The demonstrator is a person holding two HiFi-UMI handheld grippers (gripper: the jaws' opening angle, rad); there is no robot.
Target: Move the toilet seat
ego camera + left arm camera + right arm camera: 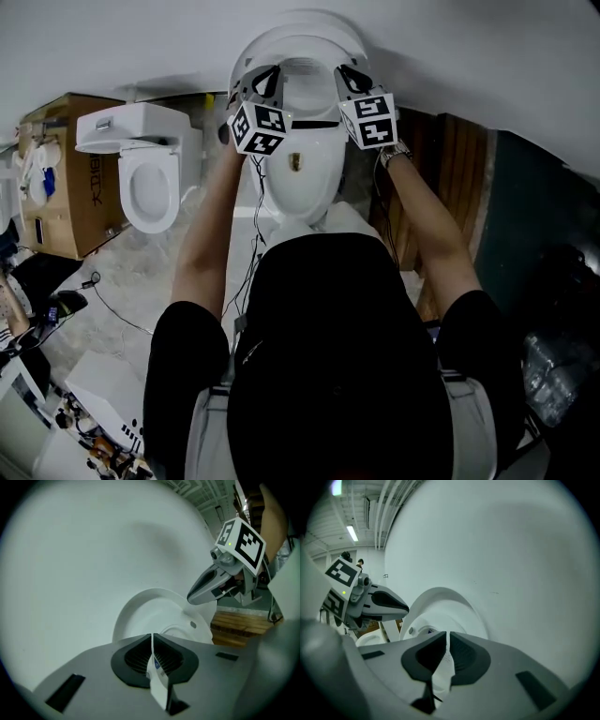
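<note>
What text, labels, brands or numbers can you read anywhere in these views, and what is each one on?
Nothing reads clearly.
Cardboard box: dark print down its side, too blurred to read.
Toilet: round emblem on the front, too small to read.
White tag at the left claw: blue print, too small to read.
Marker cubes: black-and-white square patterns only, no words.

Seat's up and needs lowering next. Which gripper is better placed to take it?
Nearly even: the left gripper and right gripper flank the raised seat, both shut, neither holding it. Right, marginally: in the head view it seems slightly higher along the seat.
</note>
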